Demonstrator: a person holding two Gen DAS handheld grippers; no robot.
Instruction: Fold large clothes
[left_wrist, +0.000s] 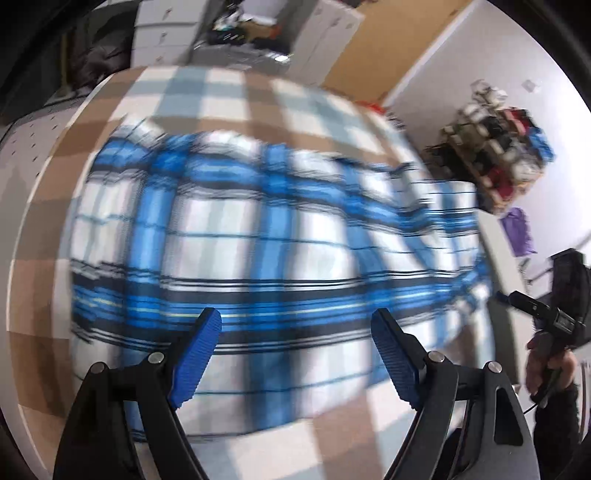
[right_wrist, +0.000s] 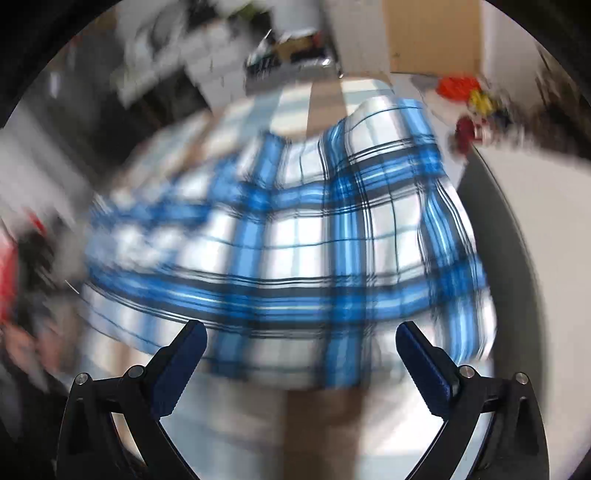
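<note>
- Blue-and-white plaid shirt (left_wrist: 258, 251) lies spread on checkered cloth (left_wrist: 229, 99) covering the table, blurred.
- left gripper (left_wrist: 297, 332) above shirt's near edge, jaws spread wide, holding nothing.
- right gripper (right_wrist: 301, 341) likewise spread, empty, over shirt (right_wrist: 295, 240).
- Shelf of clutter (left_wrist: 495, 147) at right.

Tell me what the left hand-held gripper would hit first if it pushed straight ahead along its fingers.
Most likely the blue plaid garment, which lies right ahead of the open left hand-held gripper on the checkered cloth. Blur makes depth uncertain.
</note>
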